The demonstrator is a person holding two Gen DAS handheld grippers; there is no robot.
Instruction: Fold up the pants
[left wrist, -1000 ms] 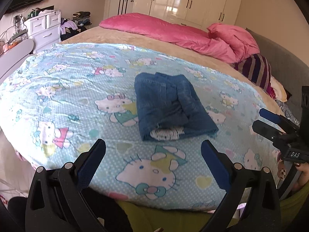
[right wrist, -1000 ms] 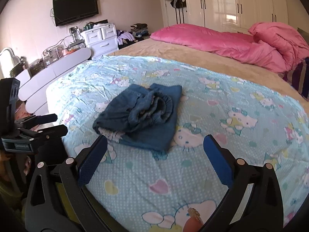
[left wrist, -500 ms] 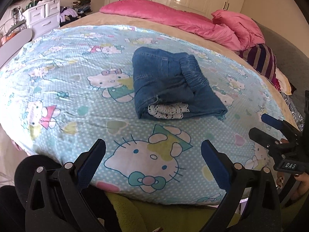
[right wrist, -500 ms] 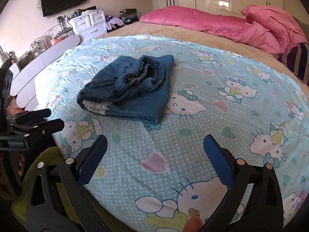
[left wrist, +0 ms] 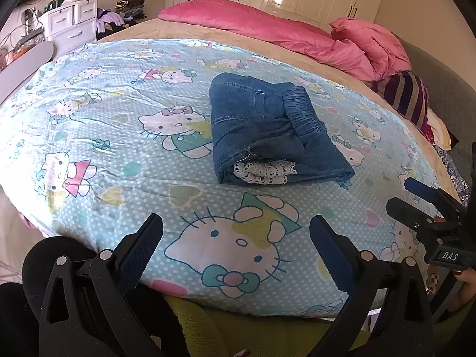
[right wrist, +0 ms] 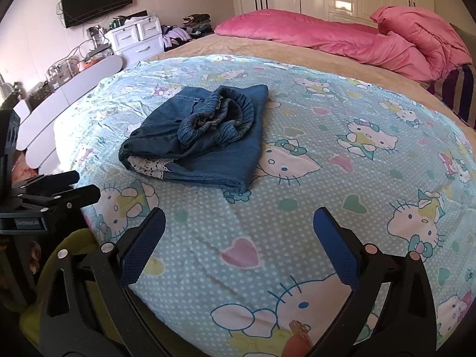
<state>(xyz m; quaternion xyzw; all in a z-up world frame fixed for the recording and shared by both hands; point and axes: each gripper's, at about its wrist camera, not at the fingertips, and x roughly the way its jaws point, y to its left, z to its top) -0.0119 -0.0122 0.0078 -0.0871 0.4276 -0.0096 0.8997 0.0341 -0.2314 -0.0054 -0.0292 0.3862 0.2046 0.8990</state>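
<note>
judging by the compact bundle, the folding looks essentially done: the pants [left wrist: 267, 131] lie folded on the cartoon-print sheet [left wrist: 119, 113] of the bed, waistband bunched on top, lace trim showing at the near edge. at most a tidying of that loose waistband remains. my left gripper [left wrist: 236, 250] and right gripper [right wrist: 239, 245] both hang spread and empty, short of the pants toward the sheet's near edge. inner layers of the fold are hidden; the bundle's underside cannot be checked.
</note>
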